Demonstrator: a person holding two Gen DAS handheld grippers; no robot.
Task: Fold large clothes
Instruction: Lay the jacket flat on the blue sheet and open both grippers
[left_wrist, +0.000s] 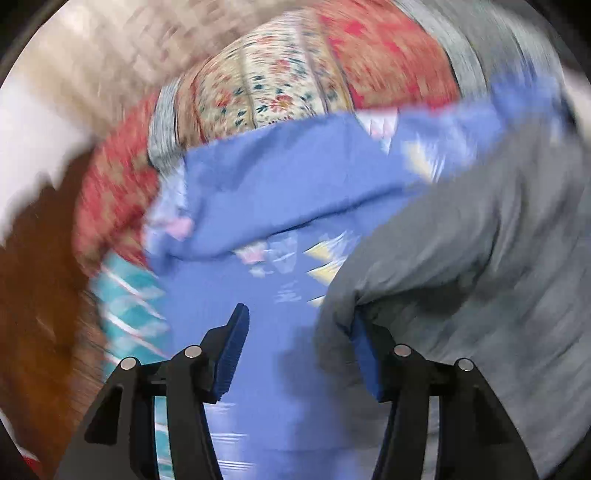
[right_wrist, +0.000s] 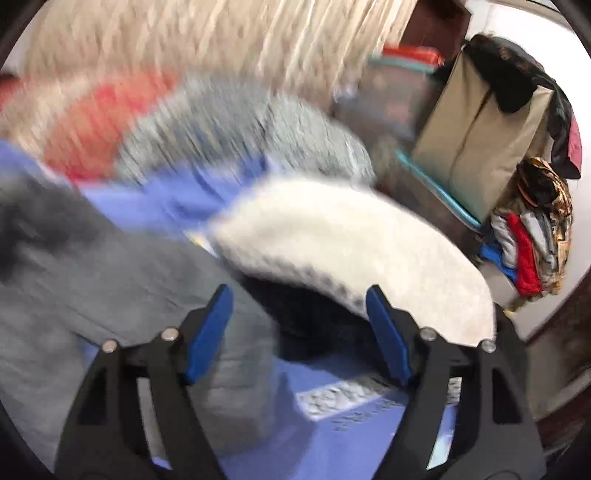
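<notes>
- The left gripper (left_wrist: 299, 332) has its jaws spread wide, with nothing pinched between the blue pads (left_wrist: 232, 354).
- A grey garment (left_wrist: 480, 240) bunches against the outer side of that claw's right finger, spreading up and away to the right; whether the cloth touches the pad I cannot tell through the blur.
- Straight ahead of the left claw and below it lies a blue patterned sheet (left_wrist: 280, 177), with a fold ridge running across just beyond the fingertips.
- Farther ahead of the left claw sit a floral cushion (left_wrist: 266, 96) and red patterned fabric (left_wrist: 388, 55); a teal striped cloth (left_wrist: 125, 295) lies off to its left.
- The right gripper (right_wrist: 299, 314) is also wide open, holding nothing.
- The grey garment (right_wrist: 92, 258) lies left of and ahead of the right claw's left finger.
- A white fuzzy cloth (right_wrist: 351, 236) sits just ahead of the right claw, its edge meeting the tip of the right finger.
- The blue sheet (right_wrist: 332, 424) shows beneath and between the right claw's fingers.
- Far off to the right claw's right stand a beige fabric box (right_wrist: 476, 147) and a pile of clothes (right_wrist: 532, 229).
</notes>
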